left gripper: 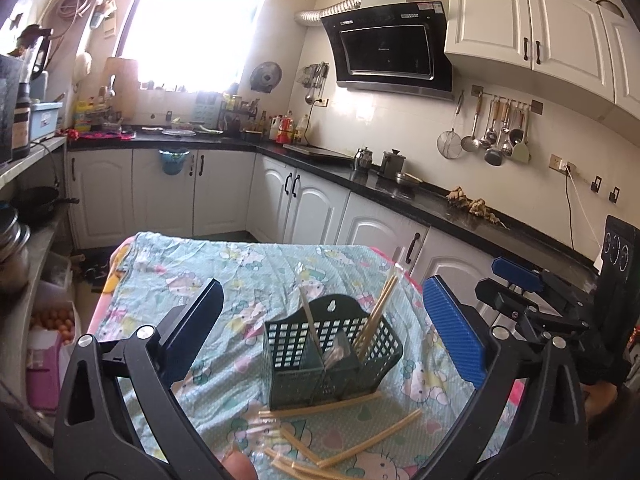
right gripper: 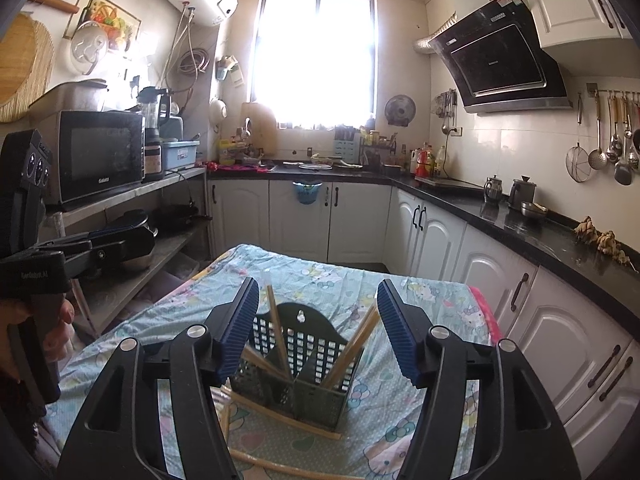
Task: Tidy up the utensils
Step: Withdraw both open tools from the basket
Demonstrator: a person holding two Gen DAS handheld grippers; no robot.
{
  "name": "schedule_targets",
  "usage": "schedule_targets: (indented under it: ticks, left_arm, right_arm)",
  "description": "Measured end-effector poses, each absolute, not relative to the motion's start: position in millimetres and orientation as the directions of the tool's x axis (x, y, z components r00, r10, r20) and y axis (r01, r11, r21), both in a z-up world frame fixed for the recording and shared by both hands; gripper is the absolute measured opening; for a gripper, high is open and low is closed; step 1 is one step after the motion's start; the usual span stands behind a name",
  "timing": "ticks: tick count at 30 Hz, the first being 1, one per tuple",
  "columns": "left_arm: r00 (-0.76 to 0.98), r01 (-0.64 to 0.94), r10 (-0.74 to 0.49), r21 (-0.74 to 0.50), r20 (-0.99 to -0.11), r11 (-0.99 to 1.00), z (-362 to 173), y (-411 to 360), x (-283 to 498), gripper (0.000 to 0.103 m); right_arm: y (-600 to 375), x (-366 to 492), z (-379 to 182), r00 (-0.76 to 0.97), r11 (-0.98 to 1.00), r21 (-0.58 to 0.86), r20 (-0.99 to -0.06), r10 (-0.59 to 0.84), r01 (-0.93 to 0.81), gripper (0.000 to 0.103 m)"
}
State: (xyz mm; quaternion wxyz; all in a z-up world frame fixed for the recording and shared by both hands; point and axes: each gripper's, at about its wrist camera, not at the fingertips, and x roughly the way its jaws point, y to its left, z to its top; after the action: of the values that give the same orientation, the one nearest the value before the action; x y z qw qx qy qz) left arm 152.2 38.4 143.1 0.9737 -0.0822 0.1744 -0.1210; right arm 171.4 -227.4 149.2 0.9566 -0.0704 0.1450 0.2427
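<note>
A dark green perforated plastic utensil basket (left gripper: 320, 356) is stood on a patterned cotton cloth (left gripper: 240, 272). Slender tan chopsticks (left gripper: 378, 308) are leaned inside it; others (left gripper: 360, 446) are scattered just before it. Left gripper (left gripper: 324, 328) and right gripper (right gripper: 316, 332) are held wide apart above it, nothing grasped.

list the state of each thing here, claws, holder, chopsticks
left claw: open, empty, above the table
right claw: open, empty, over the holder
dark green plastic lattice utensil holder: upright on the cloth
wooden chopsticks in the holder: standing tilted in its compartments
loose wooden chopsticks: lying scattered on the cloth in front of the holder
cartoon-print cloth: spread over the table, wrinkled
</note>
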Motion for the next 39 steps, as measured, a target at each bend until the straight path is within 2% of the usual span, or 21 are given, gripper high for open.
schedule_targets:
  ticks: [19,39]
  left_arm:
    - [0.865,0.146,-0.251,-0.261,-0.435,0.954,91,56,128,0.092]
    - [0.787,0.141,-0.263,-0.252,-0.558,0.957,35,45,123,0.092]
  right_arm:
    - [-221,141,107,0.792,0.840,-0.102,-0.410,0.453,-0.533,0.059]
    - [-240,133,30,0.721,0.854,-0.073,-0.575,0.386,-0.516,0.060]
